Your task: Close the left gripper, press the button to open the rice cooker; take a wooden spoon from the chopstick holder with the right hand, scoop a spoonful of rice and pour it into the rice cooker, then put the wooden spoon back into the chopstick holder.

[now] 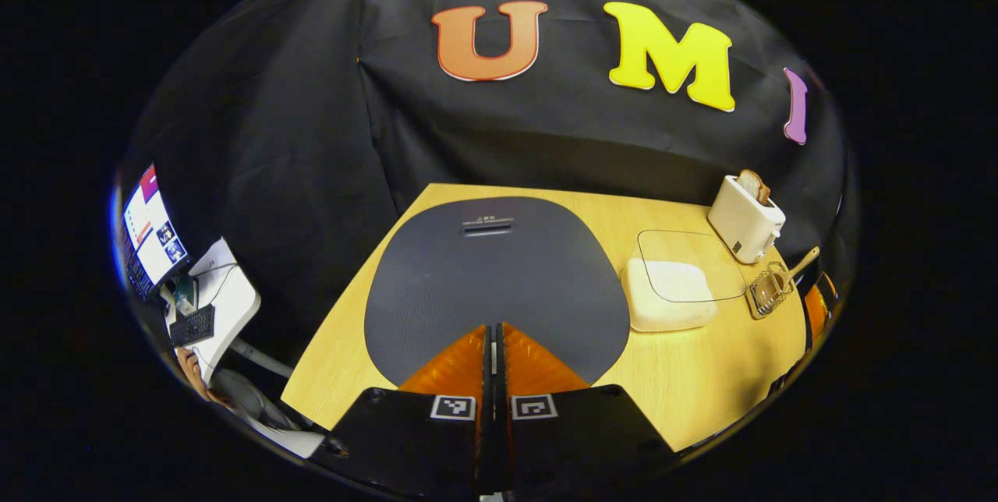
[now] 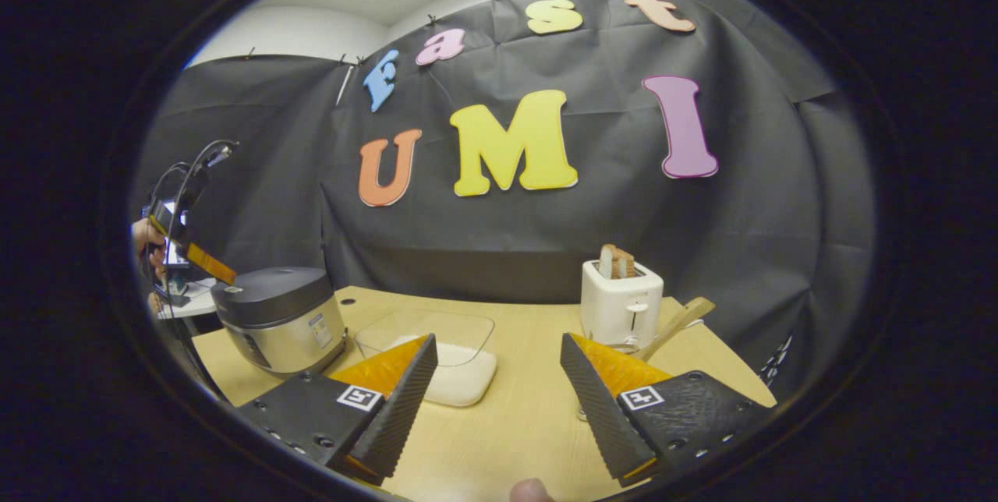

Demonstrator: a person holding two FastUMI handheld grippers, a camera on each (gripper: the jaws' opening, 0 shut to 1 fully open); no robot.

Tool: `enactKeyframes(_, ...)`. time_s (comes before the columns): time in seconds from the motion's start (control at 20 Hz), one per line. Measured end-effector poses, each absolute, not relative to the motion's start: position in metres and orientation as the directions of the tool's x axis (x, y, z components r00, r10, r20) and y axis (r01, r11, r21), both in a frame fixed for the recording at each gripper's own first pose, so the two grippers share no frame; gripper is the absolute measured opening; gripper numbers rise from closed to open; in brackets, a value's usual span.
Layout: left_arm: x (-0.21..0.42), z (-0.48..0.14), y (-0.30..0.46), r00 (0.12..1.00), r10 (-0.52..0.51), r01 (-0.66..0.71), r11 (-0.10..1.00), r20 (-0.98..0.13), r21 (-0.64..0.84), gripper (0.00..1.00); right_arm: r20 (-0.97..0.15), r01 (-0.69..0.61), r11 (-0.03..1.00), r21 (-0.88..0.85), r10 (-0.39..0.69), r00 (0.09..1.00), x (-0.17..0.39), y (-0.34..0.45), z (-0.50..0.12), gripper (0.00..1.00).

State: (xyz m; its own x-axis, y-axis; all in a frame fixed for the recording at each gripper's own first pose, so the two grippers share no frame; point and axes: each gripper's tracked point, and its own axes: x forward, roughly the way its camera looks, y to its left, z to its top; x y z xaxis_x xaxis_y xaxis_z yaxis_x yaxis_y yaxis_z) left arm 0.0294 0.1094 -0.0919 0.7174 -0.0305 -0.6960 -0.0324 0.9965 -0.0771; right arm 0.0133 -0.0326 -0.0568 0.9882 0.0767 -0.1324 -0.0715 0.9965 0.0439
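In the left gripper view I look straight down on the rice cooker point(image 1: 499, 276); its dark grey lid is closed. My left gripper point(image 1: 493, 334) is shut with nothing between its fingers and hangs just over the lid's near part. In the right gripper view the rice cooker point(image 2: 281, 315) stands at the left, with the left gripper point(image 2: 220, 271) tilted down at its top edge. My right gripper point(image 2: 497, 342) is open and empty above the table. A clear box of white rice point(image 2: 444, 362) lies ahead of it. The wooden spoon point(image 2: 677, 323) leans out of the wire chopstick holder point(image 1: 768, 290).
A white toaster point(image 2: 621, 303) holding bread stands at the back right of the wooden table point(image 2: 514, 424), beside the chopstick holder. A hand point(image 2: 144, 241) holds the left gripper. A desk with a screen point(image 1: 152, 233) stands beyond the table's left edge.
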Motion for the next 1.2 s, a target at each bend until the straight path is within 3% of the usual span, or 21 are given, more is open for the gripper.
enactKeyframes(0.35, 0.028, -0.097, 0.111, 0.699, -0.031, -0.051, 0.994, -0.715, -0.093, 0.03, -0.144, -0.075, 0.993, 0.086, 0.087, 0.986, 0.017, -0.032, -0.072, 0.95)
enactKeyframes(0.4, 0.028, -0.096, 0.11, 0.71, -0.024, -0.053, 0.995, -0.704, -0.087, 0.03, -0.146, -0.078, 0.993, 0.087, 0.09, 0.985, 0.017, -0.03, -0.072, 0.9)
enactKeyframes(0.5, 0.03, -0.095, 0.111, 0.722, -0.017, -0.05, 0.996, -0.691, -0.078, 0.03, -0.155, -0.08, 0.994, 0.081, 0.092, 0.984, 0.016, -0.029, -0.073, 0.9)
enactKeyframes(0.6, 0.029, -0.092, 0.11, 0.738, -0.024, -0.059, 0.993, -0.675, -0.1, 0.03, -0.145, -0.065, 0.996, 0.064, 0.073, 0.987, 0.012, -0.036, -0.066, 0.95)
enactKeyframes(0.75, 0.036, -0.074, 0.11, 0.794, -0.023, -0.062, 0.991, -0.608, -0.119, 0.03, -0.124, -0.031, 0.998, 0.06, 0.038, 0.992, 0.006, -0.05, -0.057, 0.95)
enactKeyframes(0.9, 0.054, -0.032, 0.112, 0.889, -0.002, -0.04, 0.996, -0.458, -0.081, 0.03, -0.129, -0.014, 0.998, 0.069, 0.023, 0.991, 0.002, -0.056, -0.055, 0.95)
enactKeyframes(0.95, 0.061, -0.018, 0.108, 0.912, -0.01, -0.016, 0.998, -0.41, -0.06, 0.14, -0.125, -0.01, 0.998, 0.066, 0.018, 0.992, 0.0, -0.059, -0.053, 0.95)
enactKeyframes(1.05, 0.068, 0.008, 0.119, 0.946, 0.05, -0.051, 0.999, -0.32, 0.005, 0.49, -0.114, 0.003, 0.999, 0.051, 0.003, 0.993, -0.004, -0.064, -0.049, 0.95)
enactKeyframes(1.15, 0.075, 0.032, 0.125, 0.968, 0.099, -0.1, 0.995, -0.231, 0.009, 0.67, -0.106, 0.02, 0.999, 0.041, -0.016, 0.994, -0.005, -0.07, -0.045, 0.95)
enactKeyframes(1.2, 0.077, 0.039, 0.127, 0.973, 0.117, -0.12, 0.993, -0.197, -0.001, 0.71, -0.106, 0.027, 0.999, 0.042, -0.022, 0.994, -0.007, -0.074, -0.044, 0.95)
